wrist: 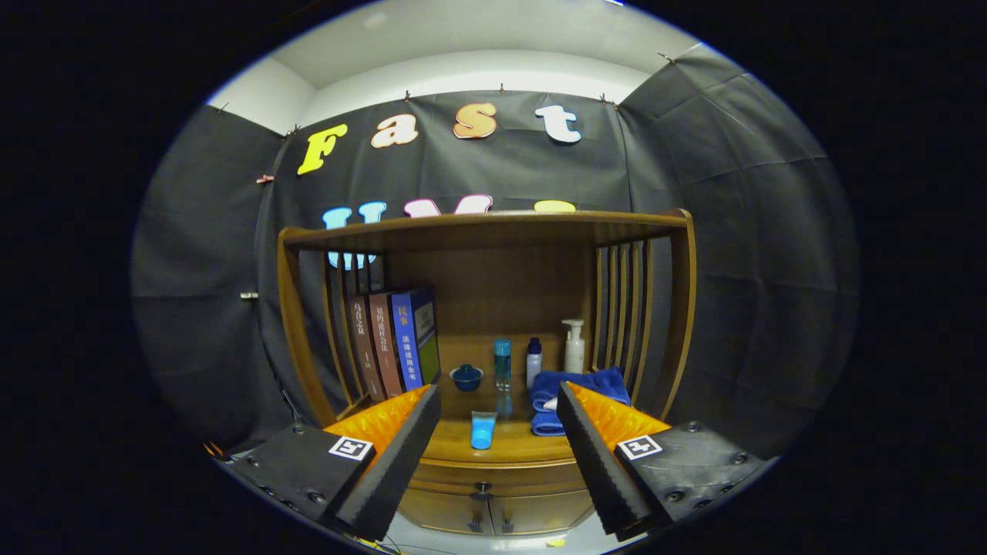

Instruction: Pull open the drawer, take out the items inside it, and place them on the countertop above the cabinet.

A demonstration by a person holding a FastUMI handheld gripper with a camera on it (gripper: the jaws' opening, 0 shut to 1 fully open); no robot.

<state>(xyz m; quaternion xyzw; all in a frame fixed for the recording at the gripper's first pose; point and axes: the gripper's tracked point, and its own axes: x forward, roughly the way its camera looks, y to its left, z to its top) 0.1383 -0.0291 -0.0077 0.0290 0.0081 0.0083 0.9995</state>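
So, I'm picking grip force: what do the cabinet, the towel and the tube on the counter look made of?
Cabinet: seemingly wood with a glossy varnish; warm brown, and the counter reflects the bottles. Towel: soft blue cloth, folded, matte with rounded folds. Tube: probably smooth blue plastic, lying flat between the open fingers' tips and just beyond them. Drawer knob: dark, perhaps metal; too small to tell. Gripper holds nothing.

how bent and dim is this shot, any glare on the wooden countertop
Gripper view: strong fisheye bending bows the wooden cabinet's top shelf and side posts; light is dim and warm; the glossy wooden countertop mirrors the tall clear blue bottle; the open gripper frames the small blue tube, sharp enough.
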